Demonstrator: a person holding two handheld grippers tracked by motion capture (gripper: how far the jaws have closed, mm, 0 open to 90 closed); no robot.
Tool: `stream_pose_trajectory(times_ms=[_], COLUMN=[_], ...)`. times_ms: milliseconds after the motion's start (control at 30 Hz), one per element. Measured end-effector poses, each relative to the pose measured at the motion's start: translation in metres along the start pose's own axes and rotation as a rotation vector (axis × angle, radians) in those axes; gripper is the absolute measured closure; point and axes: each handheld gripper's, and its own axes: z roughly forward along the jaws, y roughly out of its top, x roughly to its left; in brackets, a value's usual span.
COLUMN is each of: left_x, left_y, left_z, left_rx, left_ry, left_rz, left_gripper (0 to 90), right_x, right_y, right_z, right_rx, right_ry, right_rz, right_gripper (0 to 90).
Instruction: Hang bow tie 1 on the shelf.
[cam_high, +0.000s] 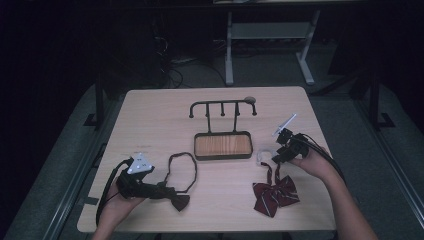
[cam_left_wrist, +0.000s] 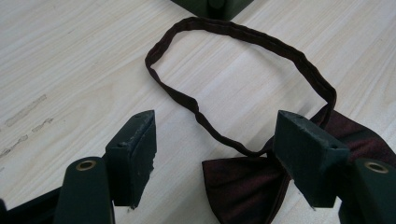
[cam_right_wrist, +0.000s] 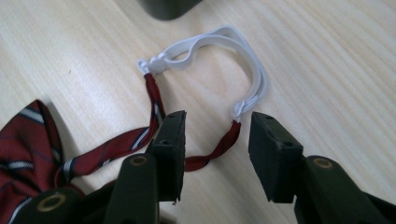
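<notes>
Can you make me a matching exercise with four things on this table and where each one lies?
Things:
1. dark bow tie
2. striped bow tie
3. stand
4. white elastic loop

Places:
A. middle of the table
B. by the right gripper, near side
C. by the left gripper
D. joined to the striped tie's red straps

Pairs: 1-C, 2-B, 3-A, 4-D

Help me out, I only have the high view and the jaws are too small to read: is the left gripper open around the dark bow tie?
Observer: Yes, the left gripper is open, its jaws either side of the dark bow tie.
Operator: And the right gripper?
Observer: The right gripper is open too, with the striped tie's red strap lying between its jaws.
Operator: What's the white part?
Observer: A white elastic loop joining both strap ends.
</notes>
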Motion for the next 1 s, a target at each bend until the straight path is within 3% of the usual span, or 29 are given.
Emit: stream_pose_trajectory(times_ms=[300,533,600,767,1000], left_x=[-0.001,-0.002,-0.002,-0.002,-0.002], left_y=[0.001,0.001,0.001,0.001,0.001], left_z=[0.001,0.001,0.001,0.001,0.001], left_rx=[0.004,-0.001,-0.001,0.005,0.004], left_ry=[-0.004,-0.002,-0.001,0.0,-0.001], left_rz=[0.007,0.004,0.003,0.015,0.008], left_gripper=[30.4,30.5,30.5,30.5,30.5], right_x=[-0.007,-0.005,-0.006,-0.004,-0.003], right_y=[0.003,0.006,0.006,0.006,0.005], right_z=[0.012,0.02,0.019,0.019,0.014], right_rx=[0.057,0.097,0.096,0.112,0.096], right_ry=[-0.031,-0.058,-0.051,-0.086,-0.066], right_rz=[0.041,0.041,0.041,0.033,0.039], right_gripper=[65.4,72.7,74.7,84.8,87.1])
